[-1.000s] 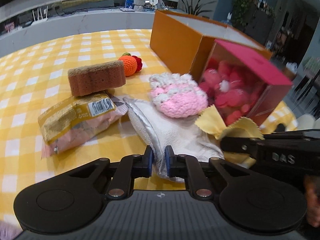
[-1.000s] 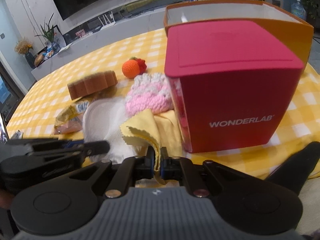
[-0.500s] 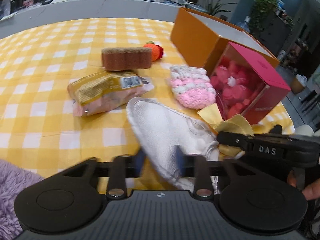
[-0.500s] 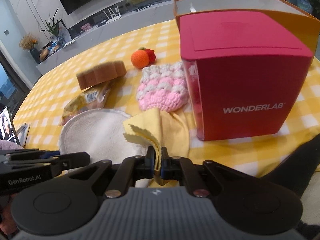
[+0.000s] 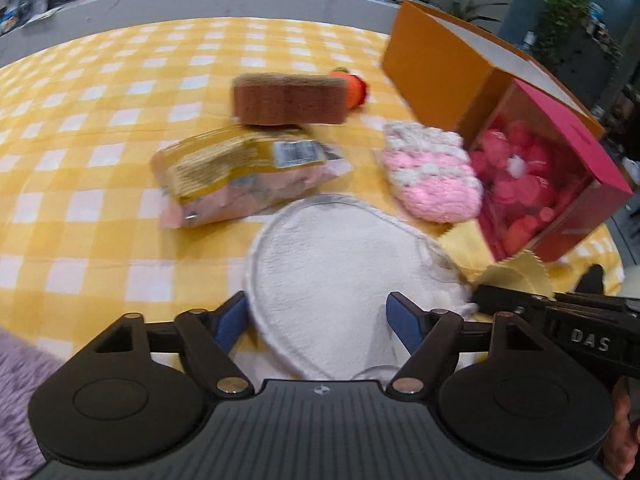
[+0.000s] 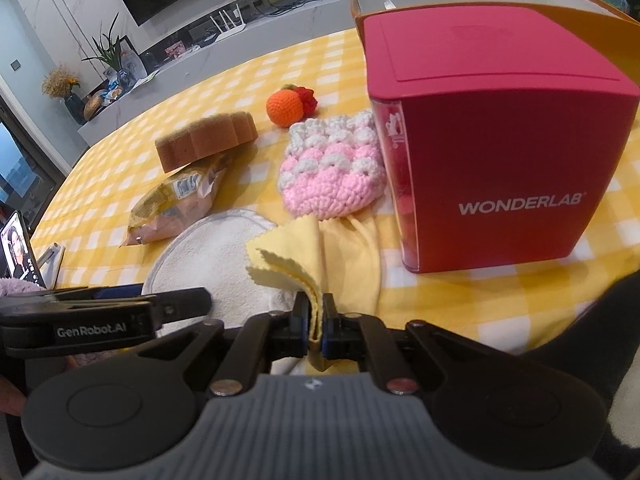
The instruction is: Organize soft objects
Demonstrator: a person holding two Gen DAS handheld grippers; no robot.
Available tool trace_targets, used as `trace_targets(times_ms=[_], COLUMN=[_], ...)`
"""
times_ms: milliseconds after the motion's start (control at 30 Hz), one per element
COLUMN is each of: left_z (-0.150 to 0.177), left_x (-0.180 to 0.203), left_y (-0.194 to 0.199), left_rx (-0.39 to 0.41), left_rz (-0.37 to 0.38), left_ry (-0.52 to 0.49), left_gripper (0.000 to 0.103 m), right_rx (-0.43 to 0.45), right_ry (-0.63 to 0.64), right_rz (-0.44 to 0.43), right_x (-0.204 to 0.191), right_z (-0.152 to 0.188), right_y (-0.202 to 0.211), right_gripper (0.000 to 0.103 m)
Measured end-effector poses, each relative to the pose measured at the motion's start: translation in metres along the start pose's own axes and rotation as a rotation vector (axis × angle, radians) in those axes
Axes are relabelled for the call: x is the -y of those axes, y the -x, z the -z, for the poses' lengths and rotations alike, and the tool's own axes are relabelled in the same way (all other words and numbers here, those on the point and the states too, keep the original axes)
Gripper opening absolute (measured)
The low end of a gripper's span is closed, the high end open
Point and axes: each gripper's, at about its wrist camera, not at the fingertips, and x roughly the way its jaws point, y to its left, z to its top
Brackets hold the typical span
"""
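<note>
Left claw [image 5: 318,322] spread wide over seemingly flat white pad [image 5: 340,264], right claw [image 6: 316,322] pinching yellow cloth [image 6: 304,256]

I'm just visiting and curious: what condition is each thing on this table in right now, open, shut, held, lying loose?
Left gripper: open, holding nothing.
Right gripper: shut on the yellow cloth.
Yellow cloth: pinched at a fold, the rest draped on the table.
White pad: lying flat, free.
Orange box: open-topped.
Red box: lid on.
Snack packet: sealed, lying flat.
Brown sponge: propped on the snack packet.
</note>
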Motion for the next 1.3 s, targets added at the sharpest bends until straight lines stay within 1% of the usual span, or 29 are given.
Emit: trace_targets(times_ms=[33, 67, 133, 333, 433, 467, 500, 567, 600, 667, 800, 1100, 1233, 1300], left_z=[0.001, 0.001, 0.003, 0.007, 0.009, 0.01, 0.01, 0.011, 0.01, 0.01, 0.01, 0.004, -0.006, -0.015], left_x=[0.002, 0.003, 0.006, 0.025, 0.034, 0.038, 0.039, 0.038, 0.036, 0.035, 0.033, 0.021, 0.023, 0.025], left_y=[0.0, 0.0, 0.003, -0.001, -0.005, -0.005, -0.005, -0.006, -0.006, -0.005, 0.004, 0.049, 0.073, 0.083], left_rx=[0.001, 0.006, 0.016, 0.015, 0.002, 0.011, 0.014, 0.019, 0.02, 0.021, 0.056, 0.169, 0.23, 0.262], left_rz=[0.012, 0.028, 0.076, 0.074, 0.112, 0.105, 0.105, 0.108, 0.112, 0.127, 0.131, 0.1, 0.117, 0.148], left_ry=[-0.008, -0.012, -0.021, -0.121, -0.175, -0.196, -0.205, -0.197, -0.188, -0.178, -0.166, -0.079, -0.065, -0.058], left_gripper=[0.085, 0.081, 0.08, 0.08, 0.062, 0.05, 0.044, 0.035, 0.034, 0.024, 0.023, 0.021, 0.021, 0.021], right_rx=[-0.001, -0.001, -0.002, -0.004, -0.005, -0.005, -0.005, -0.005, -0.005, -0.005, 0.012, 0.151, 0.222, 0.253], right_ry=[0.001, 0.002, 0.002, 0.006, 0.005, 0.006, 0.009, 0.014, 0.015, 0.018, 0.011, 0.029, 0.049, 0.049], right_rz=[0.0, -0.001, -0.002, -0.002, -0.003, -0.002, -0.002, -0.003, -0.005, -0.007, -0.01, -0.038, -0.054, -0.073], right_x=[0.0, 0.0, 0.0, -0.002, -0.002, -0.002, -0.002, -0.003, -0.003, -0.003, -0.003, -0.011, -0.016, -0.016], right_z=[0.0, 0.0, 0.001, 0.001, 0.0, 0.0, 0.0, 0.001, 0.001, 0.001, -0.001, -0.014, -0.021, -0.026], right_y=[0.0, 0.0, -0.001, -0.002, -0.003, -0.003, -0.003, -0.003, -0.003, -0.003, 0.004, 0.052, 0.077, 0.09], right_gripper=[0.004, 0.004, 0.004, 0.004, 0.004, 0.004, 0.004, 0.004, 0.004, 0.003, 0.003, 0.003, 0.002, 0.002])
